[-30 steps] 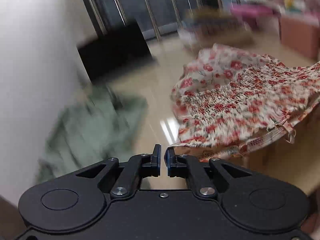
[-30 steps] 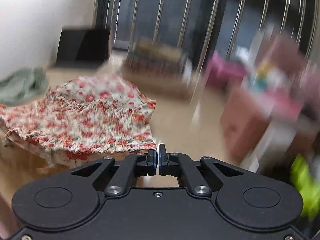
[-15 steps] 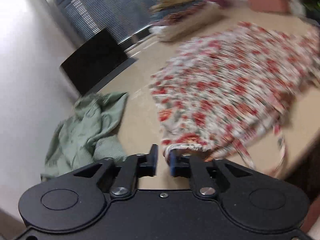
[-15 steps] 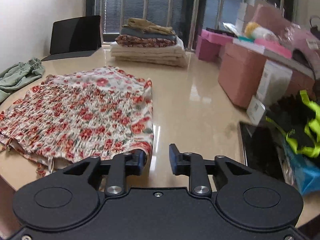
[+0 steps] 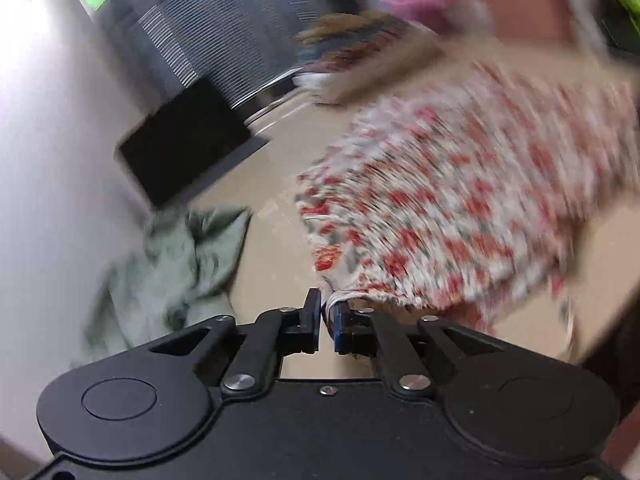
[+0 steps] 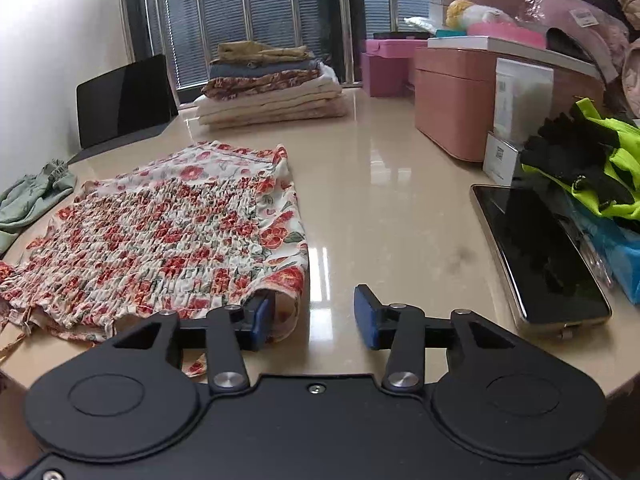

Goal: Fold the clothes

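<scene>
The glossy beige table (image 6: 384,208) carries the smocked floral top (image 6: 160,236), which lies flat at its near left edge, puckered in fine elastic rows. The left gripper (image 5: 327,316) is pinched on the top's corner hem. The right gripper (image 6: 316,316) is opening, its blue-padded jaws spread beside the top's near right corner, gripping nothing.

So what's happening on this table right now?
A person with two handheld grippers is folding a floral smocked top on a beige table. The left gripper is shut on the top's near edge. The right gripper is opening at the top's near right corner, pads not pressing it. A stack of folded clothes sits farther back.
</scene>
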A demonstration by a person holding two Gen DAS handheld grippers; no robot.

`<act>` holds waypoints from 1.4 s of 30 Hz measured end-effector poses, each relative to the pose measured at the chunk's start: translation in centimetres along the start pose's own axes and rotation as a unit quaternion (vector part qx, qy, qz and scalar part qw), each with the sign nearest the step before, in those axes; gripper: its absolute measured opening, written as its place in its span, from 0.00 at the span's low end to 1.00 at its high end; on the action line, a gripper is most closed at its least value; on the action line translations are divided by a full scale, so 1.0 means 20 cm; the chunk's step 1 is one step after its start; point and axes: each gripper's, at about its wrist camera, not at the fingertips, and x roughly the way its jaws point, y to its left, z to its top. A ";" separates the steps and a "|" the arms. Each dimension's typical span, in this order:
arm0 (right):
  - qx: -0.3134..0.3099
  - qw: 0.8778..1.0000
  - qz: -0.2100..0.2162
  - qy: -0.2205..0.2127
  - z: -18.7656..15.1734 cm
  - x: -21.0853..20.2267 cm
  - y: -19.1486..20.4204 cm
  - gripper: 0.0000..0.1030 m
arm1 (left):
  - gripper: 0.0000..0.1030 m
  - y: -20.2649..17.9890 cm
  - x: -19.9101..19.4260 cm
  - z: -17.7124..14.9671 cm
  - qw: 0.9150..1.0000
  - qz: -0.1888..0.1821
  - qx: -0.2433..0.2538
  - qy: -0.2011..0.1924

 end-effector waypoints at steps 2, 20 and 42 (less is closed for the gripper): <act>-0.009 1.000 -0.007 -0.007 -0.02 -0.01 0.03 0.45 | 0.05 0.07 0.00 -0.02 0.997 -0.004 -0.076 0.001; -0.090 0.995 -0.031 -0.019 0.00 -0.07 0.10 0.02 | 0.05 0.21 -0.04 -0.13 0.978 -0.023 -0.208 0.014; -0.019 0.999 0.027 -0.011 -0.04 -0.03 0.05 0.25 | 0.25 -0.03 -0.04 -0.12 0.999 0.020 0.027 -0.003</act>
